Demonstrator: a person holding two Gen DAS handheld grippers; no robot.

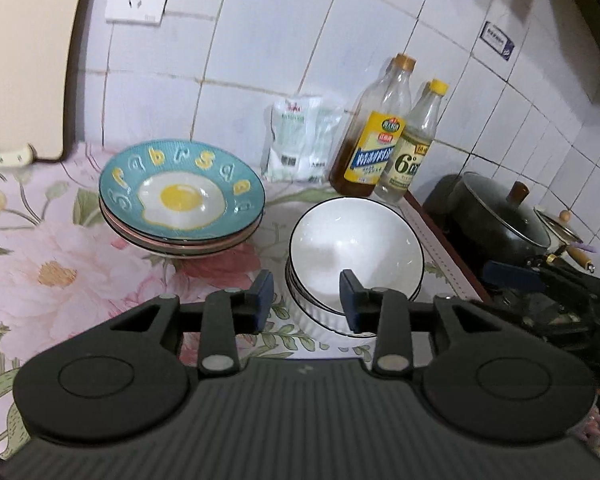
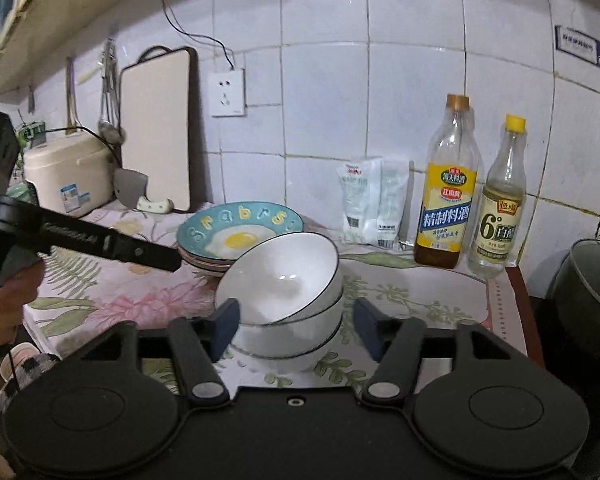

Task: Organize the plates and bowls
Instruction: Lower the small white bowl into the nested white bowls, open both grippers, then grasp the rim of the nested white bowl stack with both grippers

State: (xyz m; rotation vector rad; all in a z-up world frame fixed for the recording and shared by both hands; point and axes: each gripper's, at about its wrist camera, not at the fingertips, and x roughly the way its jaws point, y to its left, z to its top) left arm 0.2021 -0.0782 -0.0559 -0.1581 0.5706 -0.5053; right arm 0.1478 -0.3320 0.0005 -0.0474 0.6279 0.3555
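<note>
A stack of plates, the top one teal with a fried-egg picture, sits on the flowered counter; it also shows in the right wrist view. To its right stands a stack of white bowls with black rims, the top bowl tilted. My left gripper is open and hovers over the near left rim of the bowls, holding nothing. My right gripper is open, its jaws on either side of the bowl stack, not closed on it.
Two bottles and white packets stand at the tiled wall. A dark pot sits on the stove at right. A cutting board, a rice cooker and a cleaver are at back left.
</note>
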